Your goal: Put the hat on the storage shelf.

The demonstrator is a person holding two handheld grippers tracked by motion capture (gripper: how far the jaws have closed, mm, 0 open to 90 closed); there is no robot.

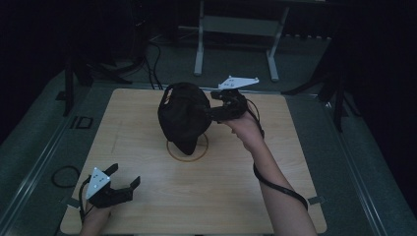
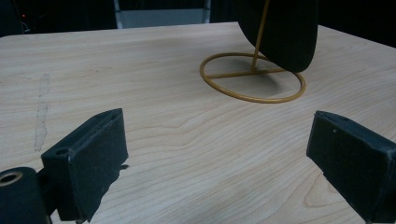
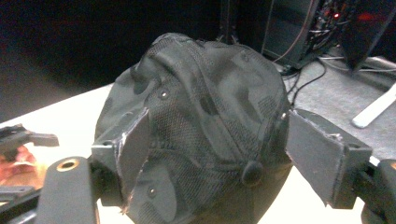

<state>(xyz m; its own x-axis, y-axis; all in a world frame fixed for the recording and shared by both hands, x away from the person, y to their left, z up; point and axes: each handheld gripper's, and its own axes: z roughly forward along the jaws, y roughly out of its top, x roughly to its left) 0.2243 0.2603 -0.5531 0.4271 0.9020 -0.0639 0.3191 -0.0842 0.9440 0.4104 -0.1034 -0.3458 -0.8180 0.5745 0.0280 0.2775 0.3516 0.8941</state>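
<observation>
Over the table centre, black cap [image 1: 182,113] on gold stand [image 1: 187,147], brim pointing down, right tool [image 1: 209,114] released around it.

black cap [image 3: 205,126] sitting right up close, top button facing us | right gripper [image 3: 212,149] jaws spread wide either side of it | pale table [image 3: 60,121] underneath

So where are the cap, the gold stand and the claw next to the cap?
cap [image 3: 205,116], right gripper view, on its mesh crown.
gold stand [image 2: 252,98], left gripper view, on the near rim of its ring base.
right gripper [image 1: 209,114], high view, between its fingertips at the cap.
</observation>
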